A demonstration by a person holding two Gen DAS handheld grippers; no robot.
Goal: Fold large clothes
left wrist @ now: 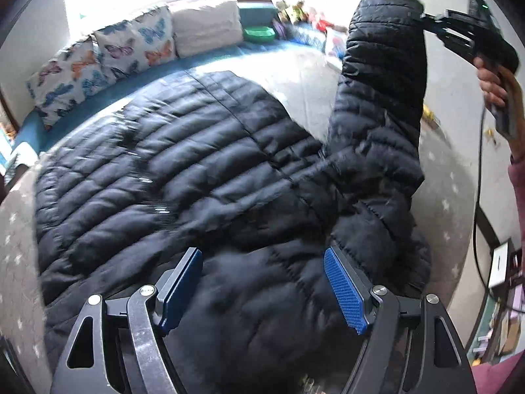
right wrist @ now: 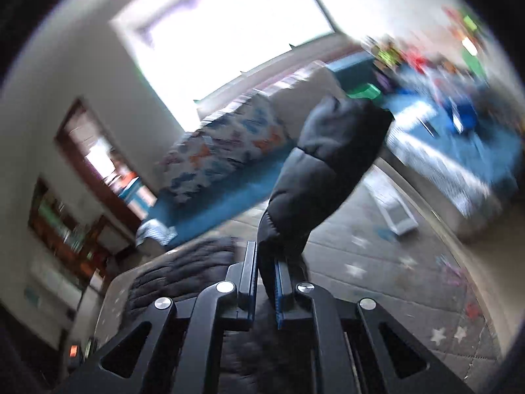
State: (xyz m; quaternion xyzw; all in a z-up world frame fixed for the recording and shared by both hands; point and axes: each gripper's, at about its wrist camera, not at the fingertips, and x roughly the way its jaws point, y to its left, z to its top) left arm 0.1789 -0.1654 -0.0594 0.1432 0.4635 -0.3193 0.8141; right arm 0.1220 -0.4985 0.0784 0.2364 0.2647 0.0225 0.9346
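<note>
Item one: black quilted puffer jacket (left wrist: 183, 164). I see it spread flat across a grey bed cover with white stars (left wrist: 19, 256), body lying broad, stitched channels running crosswise. One sleeve (left wrist: 380, 98) stands lifted up off the bed at the right of the left wrist view, its cuff end highest.

Item two: right gripper (left wrist: 426, 21). In my left wrist view it reaches in from the upper right, held by a hand (left wrist: 495, 85) with a pinkish sleeve below it. Its fingers are pinched tight on the sleeve near the cuff. In my right wrist view the same right gripper (right wrist: 265, 269) shows its two fingers close together with dark fabric clamped between the blue pads, the sleeve (right wrist: 325, 164) rising beyond them. That view is smeared by blur.

Item three: left gripper (left wrist: 262, 282). Its fingers stand wide apart above the collar end of the jacket, blue pads (left wrist: 344, 292) facing each other, nothing pressed between them. Whether the tips touch the fabric I cannot tell.

Item four: surroundings. Butterfly-print pillows (left wrist: 98, 62) and a plain pale pillow (left wrist: 206, 29) line the far edge on a teal sheet (left wrist: 65, 124). A green bowl (left wrist: 259, 34) sits beyond them. A bright window (right wrist: 229, 32) fills the wall.
</note>
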